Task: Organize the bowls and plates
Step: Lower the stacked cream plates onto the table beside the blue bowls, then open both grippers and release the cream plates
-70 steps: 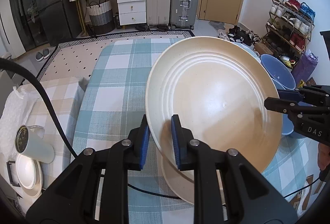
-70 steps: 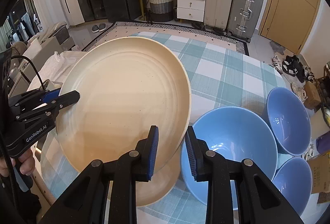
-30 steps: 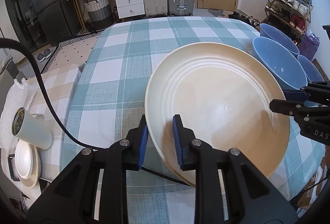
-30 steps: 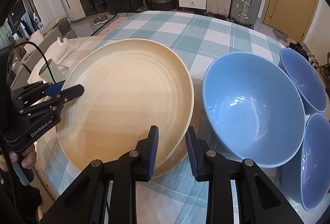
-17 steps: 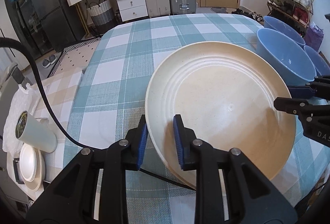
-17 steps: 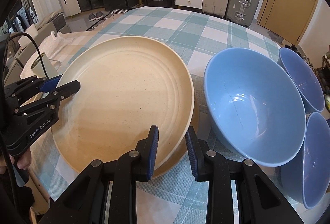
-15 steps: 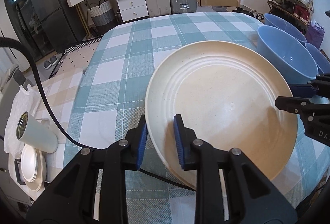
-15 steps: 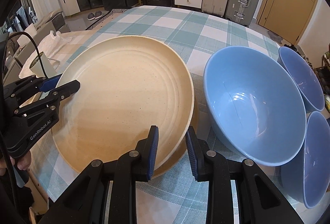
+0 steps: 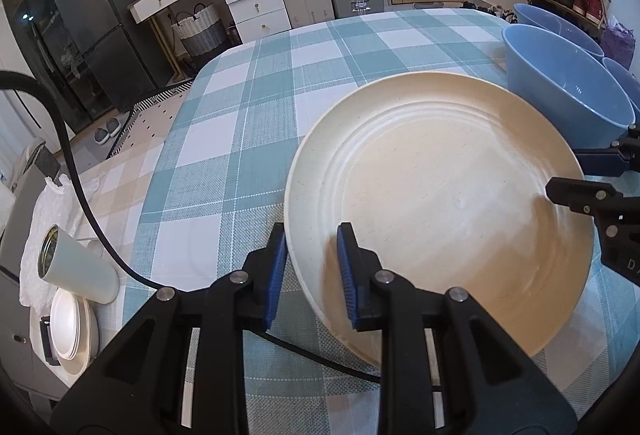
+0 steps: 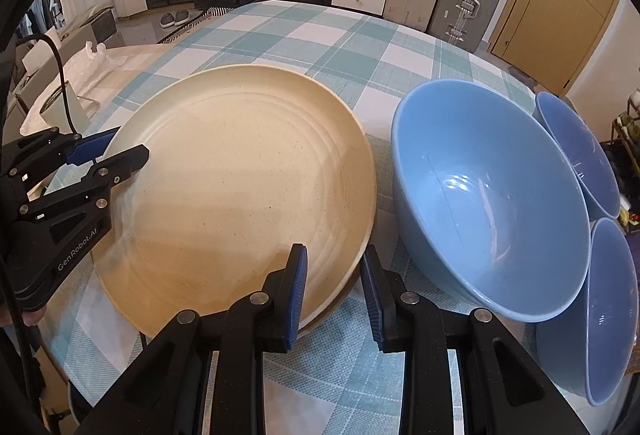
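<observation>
My left gripper (image 9: 311, 271) and right gripper (image 10: 334, 291) both straddle the cream plate's (image 10: 240, 195) rim, pads apart w/ gaps, not clamped. Plate sits atop a 2nd plate on the checked tablecloth (image 10: 320, 43). Left gripper reads "GenRobot.AI". Right of plates: 3 blue bowls, all empty; big bowl (image 10: 488, 195) nearest.
</observation>
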The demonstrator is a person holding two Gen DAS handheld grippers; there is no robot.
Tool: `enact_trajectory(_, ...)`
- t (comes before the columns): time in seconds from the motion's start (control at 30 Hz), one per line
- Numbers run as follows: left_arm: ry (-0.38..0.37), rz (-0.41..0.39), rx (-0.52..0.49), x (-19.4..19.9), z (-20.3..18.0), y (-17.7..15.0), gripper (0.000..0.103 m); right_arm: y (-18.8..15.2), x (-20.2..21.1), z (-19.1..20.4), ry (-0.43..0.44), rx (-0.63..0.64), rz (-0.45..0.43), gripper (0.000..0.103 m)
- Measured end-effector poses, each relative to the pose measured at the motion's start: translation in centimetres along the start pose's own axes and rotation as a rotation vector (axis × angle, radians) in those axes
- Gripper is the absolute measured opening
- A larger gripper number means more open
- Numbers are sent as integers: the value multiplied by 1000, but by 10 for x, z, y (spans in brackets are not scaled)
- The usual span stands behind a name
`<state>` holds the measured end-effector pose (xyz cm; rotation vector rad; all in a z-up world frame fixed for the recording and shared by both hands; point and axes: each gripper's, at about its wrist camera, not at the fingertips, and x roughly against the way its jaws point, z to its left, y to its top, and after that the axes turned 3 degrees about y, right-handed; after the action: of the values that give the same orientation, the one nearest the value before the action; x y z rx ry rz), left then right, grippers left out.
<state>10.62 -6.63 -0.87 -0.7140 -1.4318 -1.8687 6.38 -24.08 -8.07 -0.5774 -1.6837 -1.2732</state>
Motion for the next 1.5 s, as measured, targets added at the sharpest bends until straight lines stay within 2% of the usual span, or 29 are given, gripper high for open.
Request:
enact_trajectory(0.73,18,12,-38,-11,-10,-7,21,-8,-9,9,-88,58,-5,30)
enact_trajectory(0.87,19,18,-38,-11,-11,-7,22,-11,-9,7,-77,53,-21,31)
enact_trajectory(0.93,16,25,-37,-12,-11,-5,22,-12,-8,6,-51,44,-32,38)
enact_trajectory(1.03,5,36,-19,-13,-10,-4,24,-14,-8,8,-46,49,-39,42)
enact_trajectory(1.07,-4,39,-16,-13,-9,-4,27,-14,-7,9,-51,52,-43,42)
enact_trajectory(1.13,-29,41,-8,-12,-8,-4,32,-16,-6,11,-33,59,-41,53)
enact_trajectory(1.17,-43,40,-2,-11,-7,-4,36,-17,-5,12,-25,61,-41,54)
enact_trajectory(1.23,-70,37,19,-7,-3,-4,51,-19,-3,14,-9,72,-42,68)
enact_trajectory(1.3,-90,21,37,0,1,-4,68,-20,-1,15,16,70,-46,74)
enact_trajectory(1.37,-111,11,52,5,5,-4,74,-21,1,14,31,61,-45,75)
enact_trajectory(1.5,-162,20,89,12,14,-4,76,-21,4,15,59,49,-45,82)
